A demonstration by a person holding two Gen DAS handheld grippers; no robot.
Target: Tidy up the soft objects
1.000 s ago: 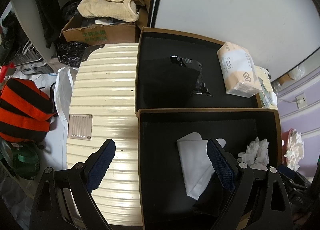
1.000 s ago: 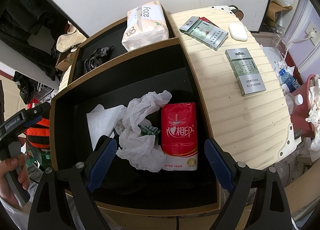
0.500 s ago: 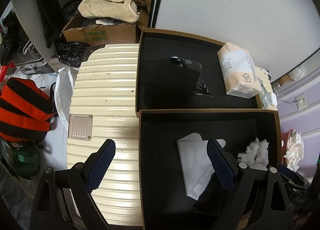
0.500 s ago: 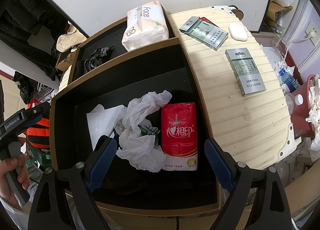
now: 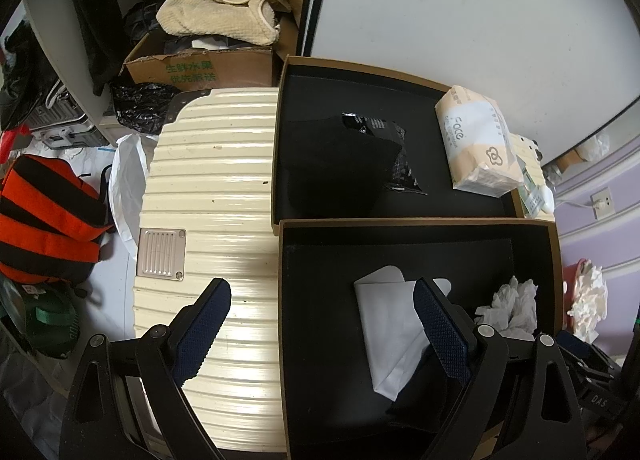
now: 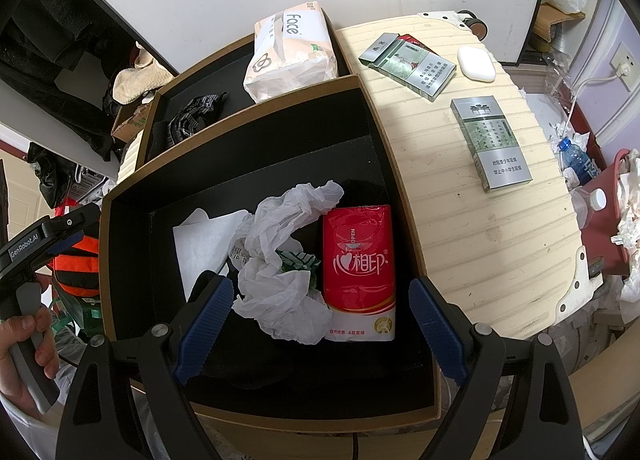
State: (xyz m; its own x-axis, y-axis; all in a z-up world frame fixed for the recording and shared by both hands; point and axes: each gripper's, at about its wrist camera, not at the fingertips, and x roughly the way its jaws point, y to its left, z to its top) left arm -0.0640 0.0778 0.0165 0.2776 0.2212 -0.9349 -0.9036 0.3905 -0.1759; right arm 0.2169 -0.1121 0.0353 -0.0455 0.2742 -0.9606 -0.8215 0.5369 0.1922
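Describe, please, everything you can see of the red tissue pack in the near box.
The red tissue pack is a soft, glossy plastic-wrapped brick, red over most of its face with a white band at its near end, printed with white characters, a heart outline and the word OPEN. It lies flat, face up, on the black lining of the near box, close to the box's right wall. The crumpled white plastic bag presses against its left side. Neither gripper touches it.

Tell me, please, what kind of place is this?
Probably a cluttered storage room at home. A cream ribbed suitcase serves as the table, a cardboard box overflows with towels, and crumpled tissues and water bottles litter the floor.
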